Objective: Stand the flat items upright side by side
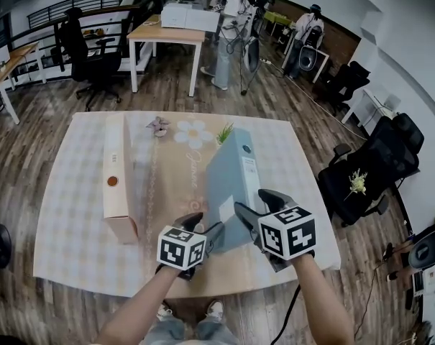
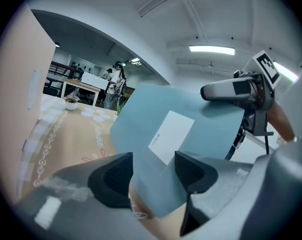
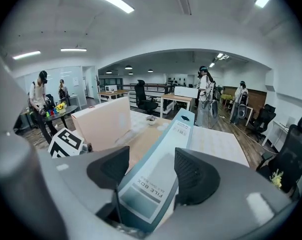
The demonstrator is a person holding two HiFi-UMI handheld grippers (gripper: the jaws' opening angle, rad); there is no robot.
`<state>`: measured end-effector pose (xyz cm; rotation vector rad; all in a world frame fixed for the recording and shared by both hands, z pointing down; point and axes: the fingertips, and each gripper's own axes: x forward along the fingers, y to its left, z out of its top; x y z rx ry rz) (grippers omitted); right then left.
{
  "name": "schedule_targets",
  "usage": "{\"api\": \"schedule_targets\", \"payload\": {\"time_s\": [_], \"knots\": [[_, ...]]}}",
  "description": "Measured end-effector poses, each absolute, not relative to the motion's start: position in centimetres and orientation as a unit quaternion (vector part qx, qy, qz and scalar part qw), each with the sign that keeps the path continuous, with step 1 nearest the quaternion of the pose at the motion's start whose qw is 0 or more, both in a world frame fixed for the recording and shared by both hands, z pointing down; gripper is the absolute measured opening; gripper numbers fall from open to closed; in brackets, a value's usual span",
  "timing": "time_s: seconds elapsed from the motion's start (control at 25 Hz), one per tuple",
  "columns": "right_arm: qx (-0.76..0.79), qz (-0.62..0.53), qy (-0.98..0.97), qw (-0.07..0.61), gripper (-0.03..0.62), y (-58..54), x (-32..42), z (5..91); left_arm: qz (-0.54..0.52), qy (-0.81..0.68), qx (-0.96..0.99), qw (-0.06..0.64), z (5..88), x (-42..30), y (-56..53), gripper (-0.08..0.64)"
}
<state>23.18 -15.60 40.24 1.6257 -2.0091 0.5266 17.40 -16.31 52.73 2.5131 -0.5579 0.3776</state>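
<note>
A blue file box (image 1: 228, 175) hangs tilted over the table's near right part, far end low, spine label up. My right gripper (image 1: 259, 205) is shut across its spine at the near end; in the right gripper view that spine (image 3: 163, 154) fills the gap between the jaws (image 3: 151, 171). My left gripper (image 1: 206, 227) sits at the box's near lower corner, and that corner (image 2: 141, 119) is wedged between its pads (image 2: 151, 176). A beige file box (image 1: 115, 192) stands on its long edge to the left (image 3: 103, 126).
The table (image 1: 73, 243) has a checked cloth with a daisy print (image 1: 193, 133). A small potted plant (image 1: 224, 131) and a little ornament (image 1: 158, 126) sit at the far edge. Black office chairs (image 1: 361, 178) stand to the right, with desks and people behind.
</note>
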Motion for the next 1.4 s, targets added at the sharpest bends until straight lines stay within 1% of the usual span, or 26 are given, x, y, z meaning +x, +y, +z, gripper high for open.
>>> {"api": "schedule_targets", "payload": {"time_s": [0.24,0.52,0.68,1.12,1.4], "knots": [[0.574,0.183,-0.767,0.222,0.272,-16.6,20.0,39.8,0.129,-0.213,0.935,0.254,51.3,15.7,-17.1,0.267],[0.564,0.179,-0.784,0.190,0.275,-16.9,18.4,39.4,0.132,-0.220,0.934,0.248,50.9,14.8,-17.4,0.267],[0.568,0.177,-0.783,0.179,0.301,-17.0,18.2,39.2,0.131,-0.220,0.934,0.249,50.7,14.5,-17.6,0.267],[0.600,0.186,-0.767,0.129,0.329,-16.1,18.3,38.7,0.132,-0.211,0.939,0.238,50.3,14.0,-18.0,0.267],[0.645,0.170,-0.737,0.108,0.374,-14.6,16.5,38.6,0.128,-0.207,0.943,0.226,49.2,11.4,-18.0,0.267]]}}
